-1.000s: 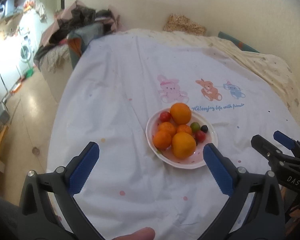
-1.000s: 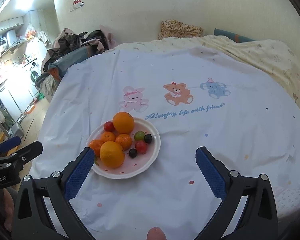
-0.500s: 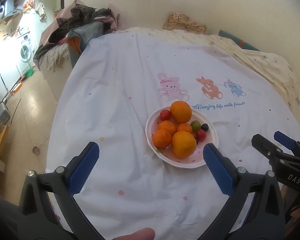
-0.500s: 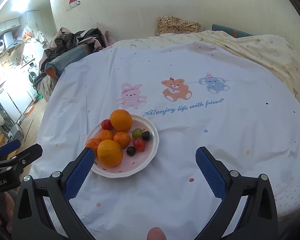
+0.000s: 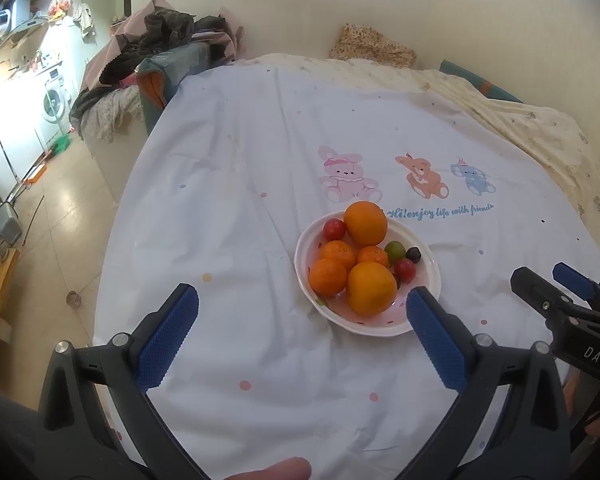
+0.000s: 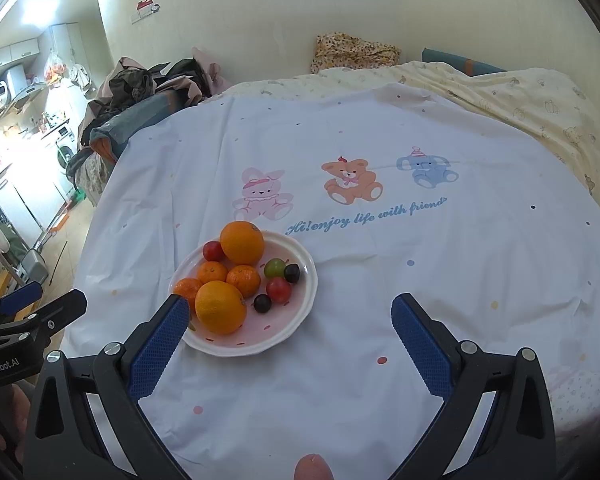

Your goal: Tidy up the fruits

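Two grippers hung over the cloth, and I held neither on anything: the left gripper [image 5: 302, 330] stood with its blue pads spread wide and nothing between them, and the right gripper [image 6: 290, 340] was spread the same, likewise empty. All the fruit I could see lay gathered in the white plate [image 6: 300, 308], which sat on the white sheet [image 6: 420, 280] just near of the printed bunny and the blue lettering. I counted two large oranges, one at the far rim [image 6: 242, 242] and one at the near side [image 6: 220, 307]; three smaller mandarins [image 6: 243, 280] sat between them. To their right lay a green grape [image 6: 275, 268], two dark grapes [image 6: 291, 273] and a red cherry tomato [image 6: 279, 289], with another red one [image 6: 213, 251] at the far left. No fruit showed loose on the sheet in either view. By my judgement this fitted two stages: fruit already collected on the plate with the job done, or a mixed plate awaiting sorting by kind. The pictures did not settle which, so I named no next move. From the left wrist view the plate lay just ahead, toward the right pad.
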Tool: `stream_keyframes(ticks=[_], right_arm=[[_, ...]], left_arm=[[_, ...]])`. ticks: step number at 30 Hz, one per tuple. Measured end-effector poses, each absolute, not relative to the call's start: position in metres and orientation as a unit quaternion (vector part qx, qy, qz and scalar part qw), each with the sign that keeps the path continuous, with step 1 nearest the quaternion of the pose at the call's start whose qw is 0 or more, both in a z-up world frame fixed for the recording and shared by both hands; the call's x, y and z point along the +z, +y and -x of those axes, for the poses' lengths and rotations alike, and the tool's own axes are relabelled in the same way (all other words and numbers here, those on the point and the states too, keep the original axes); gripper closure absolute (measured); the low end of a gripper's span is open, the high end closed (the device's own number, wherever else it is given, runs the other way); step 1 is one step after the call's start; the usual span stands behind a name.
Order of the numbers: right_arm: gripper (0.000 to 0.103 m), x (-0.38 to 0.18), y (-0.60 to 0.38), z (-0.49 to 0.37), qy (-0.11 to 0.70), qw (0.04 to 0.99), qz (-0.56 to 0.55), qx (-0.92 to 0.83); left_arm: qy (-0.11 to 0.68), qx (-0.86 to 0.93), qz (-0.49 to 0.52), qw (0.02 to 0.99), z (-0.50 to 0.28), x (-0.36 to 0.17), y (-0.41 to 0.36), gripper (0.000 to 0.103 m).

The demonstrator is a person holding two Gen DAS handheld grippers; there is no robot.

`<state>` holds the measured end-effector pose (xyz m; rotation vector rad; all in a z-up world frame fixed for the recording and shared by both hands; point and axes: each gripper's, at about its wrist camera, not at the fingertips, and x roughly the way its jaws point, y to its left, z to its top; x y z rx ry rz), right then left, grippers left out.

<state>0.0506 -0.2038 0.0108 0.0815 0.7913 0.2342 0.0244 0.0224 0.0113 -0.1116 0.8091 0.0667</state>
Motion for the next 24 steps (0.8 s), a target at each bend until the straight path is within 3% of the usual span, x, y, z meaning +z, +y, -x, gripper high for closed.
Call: stream_keyframes(ticks=[24], right_arm=[[0.000, 0.0126, -0.2041, -0.0504, 0.387, 0.914, -0.039, 0.113]], left_arm=[[0.396, 0.031, 0.058, 0.916, -0.0243, 0.0104, 0.0242, 0.000]])
